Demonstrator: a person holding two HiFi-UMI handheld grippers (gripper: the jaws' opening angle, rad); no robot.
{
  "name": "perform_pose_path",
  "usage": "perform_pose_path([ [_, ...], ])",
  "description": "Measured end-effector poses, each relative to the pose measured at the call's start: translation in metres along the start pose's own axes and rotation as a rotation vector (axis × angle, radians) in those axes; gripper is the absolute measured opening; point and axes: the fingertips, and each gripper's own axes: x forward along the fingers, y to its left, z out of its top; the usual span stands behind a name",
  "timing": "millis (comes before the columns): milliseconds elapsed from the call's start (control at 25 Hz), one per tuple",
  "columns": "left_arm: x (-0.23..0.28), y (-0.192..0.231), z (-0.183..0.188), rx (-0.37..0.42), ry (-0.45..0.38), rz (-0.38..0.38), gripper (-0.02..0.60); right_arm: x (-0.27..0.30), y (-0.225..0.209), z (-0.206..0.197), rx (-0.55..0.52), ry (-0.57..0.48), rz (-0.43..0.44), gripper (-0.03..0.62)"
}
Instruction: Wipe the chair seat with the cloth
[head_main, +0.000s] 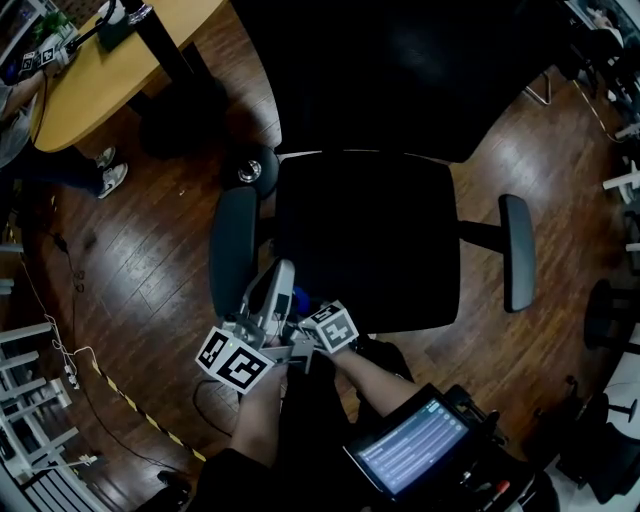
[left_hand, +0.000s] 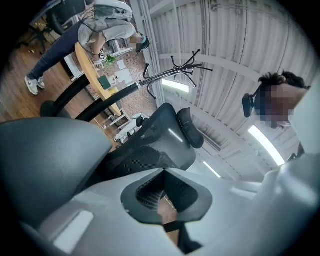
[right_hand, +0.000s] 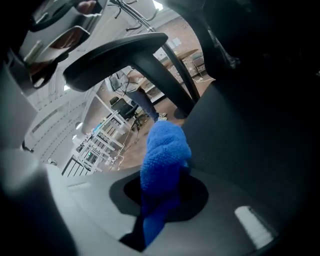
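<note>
The right gripper (right_hand: 162, 197) has its fingers pinched on the blue cloth (right_hand: 165, 150), at the 7 o'clock corner of the chair seat (head_main: 370, 230). The left gripper (left_hand: 165, 192) has its fingers closed on nothing. I think the wiping has hardly begun, and nearly all the seat is left.

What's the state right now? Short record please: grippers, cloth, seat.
left gripper: jaws together, nothing between them
right gripper: shut on the blue cloth
cloth position: bunched, sticking out past the jaws, at the seat's front corner by the armrest
chair seat: black, ahead of both grippers
contact: cannot tell whether the cloth touches the seat
</note>
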Motion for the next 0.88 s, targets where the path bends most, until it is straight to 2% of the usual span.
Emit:
perform_pose_path([
  [200,0.001,0.003,-0.002,-0.01,0.012,-0.008,-0.006,-0.04,-0.051,-0.019,0.06,0.006,-0.097,0.048],
  [400,0.004,0.004,-0.006,-0.01,0.023,-0.019,-0.006,-0.122,-0.133,-0.068,0.161,0.012,-0.283,0.048],
  [520,0.011,0.001,-0.01,-0.013,0.034,-0.03,-0.006,-0.181,-0.181,-0.09,0.239,-0.023,-0.404,0.048],
  [640,0.016,-0.002,-0.013,-0.019,0.045,-0.039,-0.007,-0.229,-0.208,-0.1,0.281,-0.04,-0.504,0.048],
  [880,0.022,-0.001,-0.018,-0.024,0.061,-0.04,-0.006,-0.237,-0.218,-0.109,0.337,-0.04,-0.53,0.048],
])
